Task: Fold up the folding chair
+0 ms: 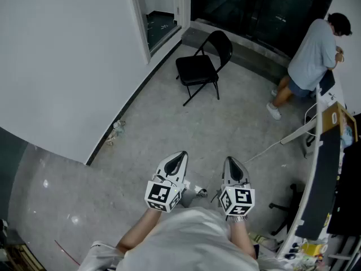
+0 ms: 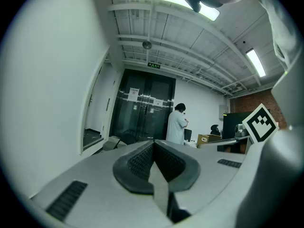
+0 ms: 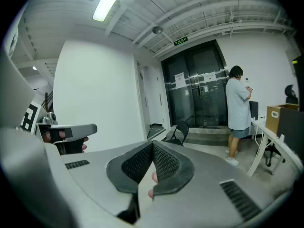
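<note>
**Approach to the folding chair, seen from above.** The folding chair (image 1: pixel 201 66) stands open on the grey speckled floor (image 1: pixel 186 129). It is near the white wall (image 1: pixel 67 66) and well apart from both grippers.

The left gripper (image 1: pixel 176 161) and right gripper (image 1: pixel 232 165) are held close to the body. Each has its jaws pressed together with nothing between them.

The step in hand is judged to be the walk up to the chair. It is best done by coming at the seat from its front or side, parting the jaws only once near, and keeping clear of the person (image 1: pixel 313 52) standing at the right.

The chair is black, with thin tubular legs crossing beneath, a flat squarish seat and a rounded back. It is probably rigid metal, with hinges that could pinch. The jaw pads (image 3: pixel 137 163) are dark and finely ribbed, set in smooth grey shells.
</note>
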`<move>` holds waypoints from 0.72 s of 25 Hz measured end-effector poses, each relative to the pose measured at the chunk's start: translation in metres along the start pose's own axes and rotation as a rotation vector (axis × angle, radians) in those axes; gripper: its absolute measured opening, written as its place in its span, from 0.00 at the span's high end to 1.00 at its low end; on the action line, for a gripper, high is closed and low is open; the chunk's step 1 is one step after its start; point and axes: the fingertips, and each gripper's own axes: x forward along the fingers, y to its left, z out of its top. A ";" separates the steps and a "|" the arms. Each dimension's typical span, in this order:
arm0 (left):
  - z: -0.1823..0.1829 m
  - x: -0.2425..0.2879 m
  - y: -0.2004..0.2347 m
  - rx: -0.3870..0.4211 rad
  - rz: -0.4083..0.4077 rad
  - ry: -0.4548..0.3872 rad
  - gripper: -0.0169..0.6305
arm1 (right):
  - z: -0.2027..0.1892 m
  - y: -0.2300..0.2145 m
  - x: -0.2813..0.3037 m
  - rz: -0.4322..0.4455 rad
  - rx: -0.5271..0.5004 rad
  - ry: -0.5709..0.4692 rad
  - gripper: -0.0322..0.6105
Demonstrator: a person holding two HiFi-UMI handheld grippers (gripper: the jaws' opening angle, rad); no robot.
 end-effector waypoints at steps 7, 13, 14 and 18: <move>-0.007 -0.019 0.009 0.005 0.007 0.008 0.95 | -0.009 0.025 0.001 0.016 -0.017 0.008 0.94; -0.006 -0.009 -0.005 0.008 0.041 0.009 0.95 | -0.004 0.009 -0.002 0.038 -0.033 0.004 0.94; -0.007 -0.005 -0.009 0.010 0.046 0.014 0.95 | -0.004 0.004 -0.005 0.040 -0.037 0.005 0.94; -0.009 0.009 -0.032 0.026 0.064 0.027 0.95 | -0.003 -0.025 -0.015 0.065 0.013 -0.022 0.94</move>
